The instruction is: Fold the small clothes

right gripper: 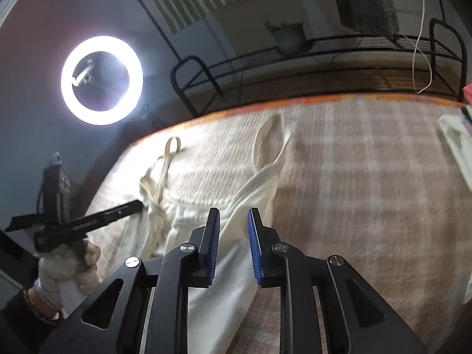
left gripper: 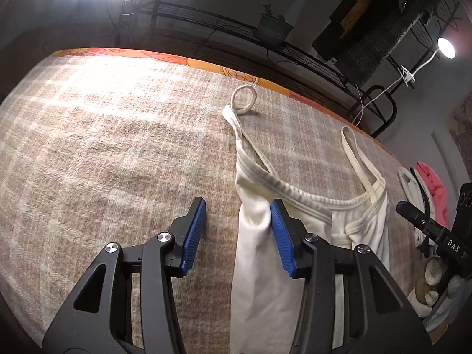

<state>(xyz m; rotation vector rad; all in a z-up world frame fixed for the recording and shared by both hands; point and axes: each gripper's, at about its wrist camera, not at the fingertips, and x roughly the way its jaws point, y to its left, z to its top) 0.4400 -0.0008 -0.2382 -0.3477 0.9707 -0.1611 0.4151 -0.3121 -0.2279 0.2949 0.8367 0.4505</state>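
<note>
Cream camisole (left gripper: 298,206) spread strap-end away on the plaid blanket (left gripper: 103,147), its left edge lying between the parted pads of the left gripper (left gripper: 239,233), brushing only the right pad. Right gripper (right gripper: 233,244) narrowly open over the other edge, not pinching. Folded clothes (left gripper: 427,194) beyond, to the right.

— Camisole (left gripper: 298,206): where does it lie?
— On the blanket (left gripper: 103,147), straps toward the wire rack (left gripper: 236,29) behind the bed, hem toward both grippers.
— Left gripper (left gripper: 237,230)?
— At the camisole's left edge, fabric between its fingers.
— Right gripper (right gripper: 233,244)?
— Over the camisole's right side, fabric beneath it.
— Other entries?
— Heap of clothes (left gripper: 424,197) right of the camisole, at the blanket's edge. Potted plant (left gripper: 273,25) on the rack, behind the camisole. Ring light (right gripper: 101,79) beyond its left side.
</note>
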